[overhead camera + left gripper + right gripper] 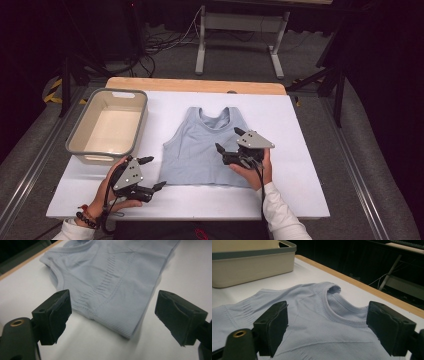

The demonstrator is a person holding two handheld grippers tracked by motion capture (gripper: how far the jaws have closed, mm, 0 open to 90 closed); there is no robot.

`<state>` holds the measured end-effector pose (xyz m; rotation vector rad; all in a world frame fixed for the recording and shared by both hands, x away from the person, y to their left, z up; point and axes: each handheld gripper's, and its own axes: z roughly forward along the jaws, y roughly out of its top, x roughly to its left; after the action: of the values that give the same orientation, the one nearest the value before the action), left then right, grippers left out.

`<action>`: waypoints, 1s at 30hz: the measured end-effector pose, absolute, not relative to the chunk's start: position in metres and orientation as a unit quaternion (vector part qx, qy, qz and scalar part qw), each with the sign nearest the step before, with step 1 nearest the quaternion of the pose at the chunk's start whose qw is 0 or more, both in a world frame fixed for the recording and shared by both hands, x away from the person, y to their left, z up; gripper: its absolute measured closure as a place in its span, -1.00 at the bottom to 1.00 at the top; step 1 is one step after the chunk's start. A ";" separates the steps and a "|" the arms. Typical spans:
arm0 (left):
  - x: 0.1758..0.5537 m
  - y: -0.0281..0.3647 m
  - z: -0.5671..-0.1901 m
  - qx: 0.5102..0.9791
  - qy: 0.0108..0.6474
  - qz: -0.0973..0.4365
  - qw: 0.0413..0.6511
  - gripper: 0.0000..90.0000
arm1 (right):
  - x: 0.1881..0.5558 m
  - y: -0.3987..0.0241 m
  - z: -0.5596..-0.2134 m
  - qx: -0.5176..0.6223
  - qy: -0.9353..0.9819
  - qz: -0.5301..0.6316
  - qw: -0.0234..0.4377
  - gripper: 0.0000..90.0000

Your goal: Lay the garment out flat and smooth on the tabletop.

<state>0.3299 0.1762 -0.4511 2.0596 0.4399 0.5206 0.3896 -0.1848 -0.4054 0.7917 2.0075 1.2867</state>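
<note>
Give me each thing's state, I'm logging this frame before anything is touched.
Tank top: spread flat on the table, neckline toward the far edge.
Bin: upright, empty, left of the tank top.
Left gripper: open, off the tank top's lower left corner.
Right gripper: open, over the tank top's right side.

Bright even overhead light on the white table (280, 195), dark surroundings; soft shadows, slightly blurred close views

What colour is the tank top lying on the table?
Pale blue-grey, plain, with ribbed hem; the tank top shows best in the high view.
</note>
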 end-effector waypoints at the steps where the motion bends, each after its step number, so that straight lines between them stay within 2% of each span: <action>1: 0.330 0.176 -0.452 0.841 0.181 0.208 0.466 -0.67 | 0.391 -0.184 -0.405 0.300 0.759 0.488 0.308 -0.54; 6: 0.331 0.174 -0.455 0.843 0.188 0.189 0.468 -0.67 | 0.397 -0.179 -0.402 0.303 0.758 0.494 0.299 -0.43; 8: 0.331 0.173 -0.456 0.845 0.186 0.186 0.466 -0.67 | 0.402 -0.174 -0.401 0.301 0.762 0.498 0.285 -0.25; 19: 0.335 0.167 -0.462 0.854 0.195 0.164 0.453 -0.67 | 0.433 -0.135 -0.394 0.307 0.783 0.480 0.250 -0.24; 26: 0.336 0.161 -0.466 0.861 0.181 0.154 0.449 -0.68 | 0.466 -0.112 -0.395 0.324 0.798 0.452 0.234 -0.23; 30: 0.339 0.158 -0.466 0.863 0.189 0.158 0.441 -0.67 | 0.477 -0.101 -0.397 0.326 0.805 0.437 0.235 -0.15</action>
<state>0.3385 0.1579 -0.4663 2.1422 0.4682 0.3928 0.4774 -0.1010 -0.3969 0.8933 2.2087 1.1989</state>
